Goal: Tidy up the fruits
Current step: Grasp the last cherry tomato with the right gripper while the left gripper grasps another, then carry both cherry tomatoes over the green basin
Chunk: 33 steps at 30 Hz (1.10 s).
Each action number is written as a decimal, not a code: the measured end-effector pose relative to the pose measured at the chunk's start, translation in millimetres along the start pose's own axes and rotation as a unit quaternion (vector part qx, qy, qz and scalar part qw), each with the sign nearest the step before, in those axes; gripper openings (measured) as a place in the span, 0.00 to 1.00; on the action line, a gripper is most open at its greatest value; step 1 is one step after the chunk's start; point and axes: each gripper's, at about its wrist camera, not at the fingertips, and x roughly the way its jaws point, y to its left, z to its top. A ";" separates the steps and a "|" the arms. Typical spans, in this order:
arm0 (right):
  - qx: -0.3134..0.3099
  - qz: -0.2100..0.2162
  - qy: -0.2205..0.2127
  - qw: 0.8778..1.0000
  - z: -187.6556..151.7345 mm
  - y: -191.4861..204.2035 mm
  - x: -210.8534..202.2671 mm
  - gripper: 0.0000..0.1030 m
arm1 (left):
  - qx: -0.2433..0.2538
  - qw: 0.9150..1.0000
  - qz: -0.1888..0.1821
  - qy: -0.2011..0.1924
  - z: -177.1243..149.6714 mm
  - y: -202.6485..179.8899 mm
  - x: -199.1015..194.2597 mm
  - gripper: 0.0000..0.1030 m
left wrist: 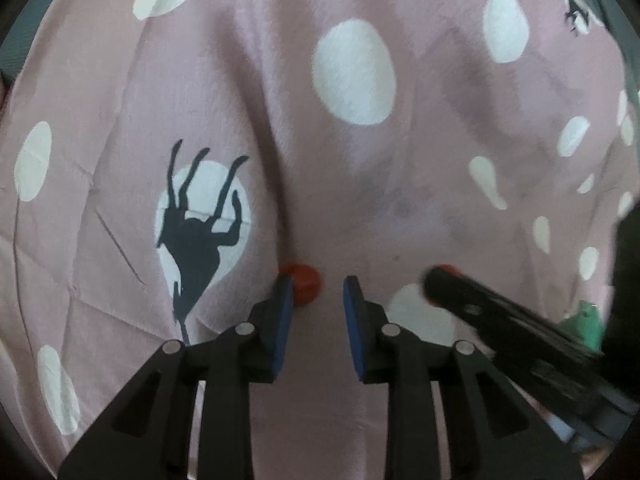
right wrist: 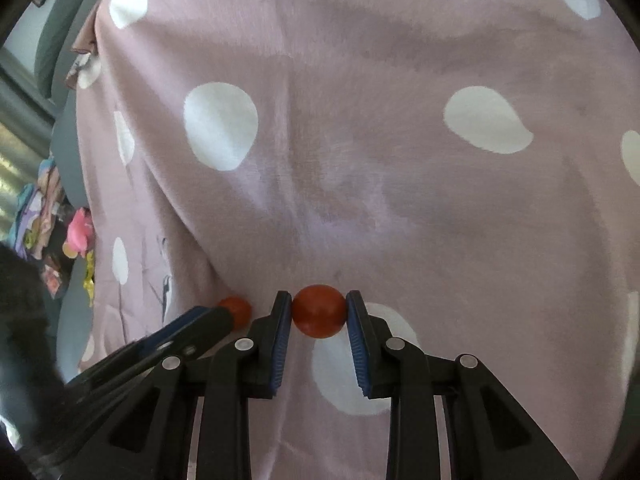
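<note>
Two small round red-orange fruits lie on a pink cloth with white spots. In the right wrist view my right gripper [right wrist: 319, 312] is shut on one fruit [right wrist: 319, 311], its blue pads touching both sides. The other fruit [right wrist: 236, 310] sits just left of it, partly behind my left gripper's finger. In the left wrist view my left gripper [left wrist: 318, 294] is open; that second fruit [left wrist: 305, 283] lies at the tip of its left finger, not held. The right gripper [left wrist: 480, 300] enters from the right, hiding most of its fruit [left wrist: 447, 270].
The pink spotted cloth [right wrist: 360, 160] covers a soft rumpled surface with folds. A black animal print [left wrist: 196, 236] lies to the left. A green object [left wrist: 584, 320] sits at the far right. Colourful clutter [right wrist: 60, 232] lies past the cloth's left edge.
</note>
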 end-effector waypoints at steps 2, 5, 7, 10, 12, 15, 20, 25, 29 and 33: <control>-0.014 -0.005 -0.008 1.000 7.0 1.8 -1.9 0.29 | 0.005 1.000 0.003 -0.010 0.6 -1.2 3.1 0.25; -0.014 0.000 -0.009 1.000 4.5 3.0 -4.2 0.29 | 0.004 1.000 0.005 -0.012 1.1 -4.5 5.5 0.29; -0.010 0.003 -0.007 1.000 3.7 3.5 -3.5 0.29 | 0.005 1.000 0.003 -0.016 0.8 -8.3 7.8 0.33; -0.009 0.000 -0.007 1.000 2.3 1.9 -4.6 0.29 | 0.017 1.000 0.010 -0.023 3.4 -15.6 14.3 0.34; -0.007 0.001 -0.007 1.000 0.7 0.9 -5.5 0.29 | 0.029 0.999 0.021 -0.029 4.0 -21.4 18.2 0.33; -0.005 0.001 -0.009 1.000 0.3 1.9 -6.4 0.29 | 0.039 0.998 0.037 -0.030 5.8 -30.2 22.0 0.33; 0.008 -0.001 -0.011 1.000 -1.3 -2.9 -9.9 0.29 | 0.045 0.998 0.032 0.006 6.2 -36.5 41.0 0.32; 0.025 -0.005 -0.028 0.999 -11.1 -14.0 -23.8 0.29 | 0.055 0.998 0.037 -0.002 3.9 -41.9 49.9 0.28; 0.037 -0.013 -0.045 0.998 -20.1 -24.7 -40.5 0.29 | 0.043 0.999 0.031 -0.006 0.9 -37.7 47.5 0.27; 0.051 -0.013 -0.076 0.996 -27.2 -35.8 -66.0 0.29 | 0.046 0.998 0.036 -0.017 -5.6 -36.8 36.0 0.27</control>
